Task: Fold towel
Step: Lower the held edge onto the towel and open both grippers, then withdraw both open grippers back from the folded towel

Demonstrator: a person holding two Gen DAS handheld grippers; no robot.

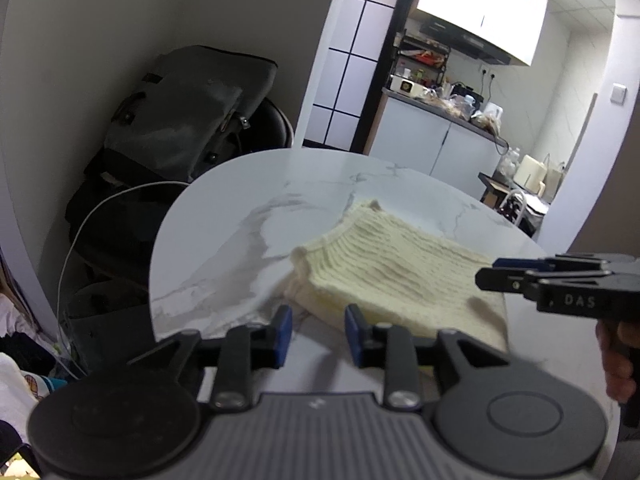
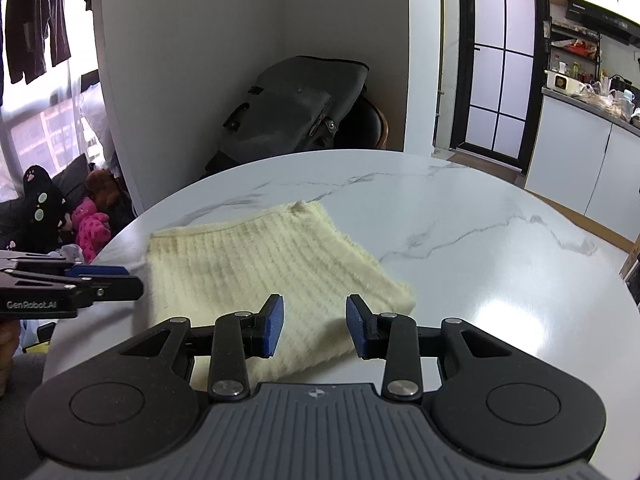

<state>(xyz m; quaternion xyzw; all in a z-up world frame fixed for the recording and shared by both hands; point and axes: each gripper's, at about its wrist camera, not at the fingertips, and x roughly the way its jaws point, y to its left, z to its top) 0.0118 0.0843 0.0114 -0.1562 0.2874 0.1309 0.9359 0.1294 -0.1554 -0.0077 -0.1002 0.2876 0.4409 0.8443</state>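
Observation:
A cream ribbed towel (image 1: 384, 268) lies folded in a flat layered rectangle on the round white marble table (image 1: 240, 200); it also shows in the right wrist view (image 2: 260, 264). My left gripper (image 1: 318, 334) is open and empty, hovering just short of the towel's near left corner. My right gripper (image 2: 315, 326) is open and empty, above the towel's near edge. The right gripper also shows from the side in the left wrist view (image 1: 520, 272), and the left gripper in the right wrist view (image 2: 104, 280), beside the towel's left edge.
The marble table (image 2: 480, 240) extends bare to the right of the towel. A dark bag on a chair (image 2: 296, 108) stands behind the table by the wall. A kitchen counter (image 1: 440, 120) is far back right. Plush toys (image 2: 88, 216) lie on the left.

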